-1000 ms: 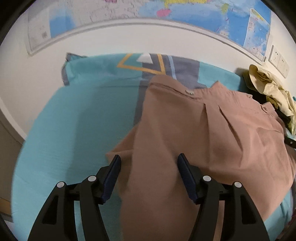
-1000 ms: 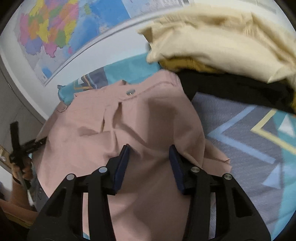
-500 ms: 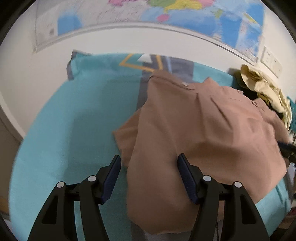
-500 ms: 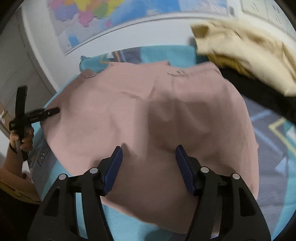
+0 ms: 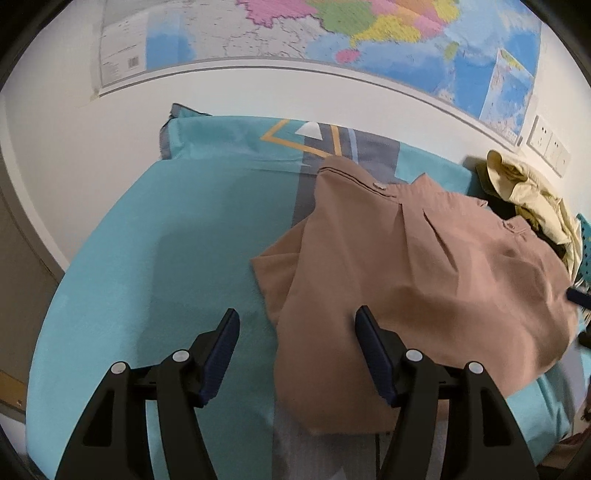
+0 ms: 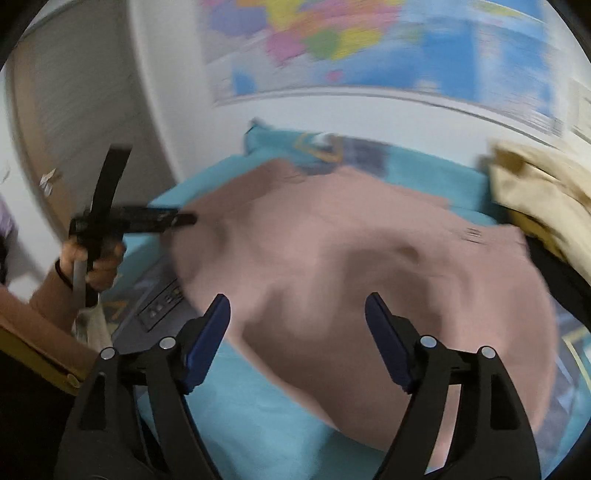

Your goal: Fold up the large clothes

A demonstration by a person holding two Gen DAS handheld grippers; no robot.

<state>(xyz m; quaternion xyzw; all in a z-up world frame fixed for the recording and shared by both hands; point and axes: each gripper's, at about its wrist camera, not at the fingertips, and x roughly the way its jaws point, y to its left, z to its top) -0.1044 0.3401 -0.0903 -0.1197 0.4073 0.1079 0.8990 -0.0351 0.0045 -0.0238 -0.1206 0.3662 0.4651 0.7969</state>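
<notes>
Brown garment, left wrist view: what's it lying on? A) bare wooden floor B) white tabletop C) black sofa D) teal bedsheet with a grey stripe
D: the brown garment lies spread over the teal bedsheet, whose grey stripe runs under its far left edge, and teal cloth shows around its near edge in both views.

The brown garment (image 5: 424,280) is matt woven cloth, lying on the smooth turquoise bedsheet (image 5: 166,258); above the bedsheet, the wall map (image 5: 332,33) looks like glossy paper.
</notes>
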